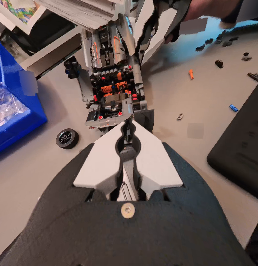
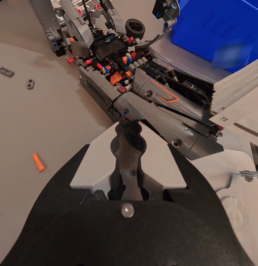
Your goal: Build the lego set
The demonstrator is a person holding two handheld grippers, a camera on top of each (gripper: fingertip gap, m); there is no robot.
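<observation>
Mid-build, I steady the grey Lego car at frame centre on the table: left tool clamps its front end, right tool clamps its side panel. Next, fetch the loose wheel.

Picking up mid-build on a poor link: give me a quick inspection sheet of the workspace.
Surface: pale grey tabletop.
Job's things: half-built grey, black and orange brick car; loose black wheel; open instruction booklet.
Clutter: orange pin, small grey link, blue pin, dark small parts.
Grippers: left gripper closed on the car's grey front end; right gripper closed on the car's side.
Cables: nothing seen.
Surroundings: blue plastic bin holding clear bags; black pad.
</observation>
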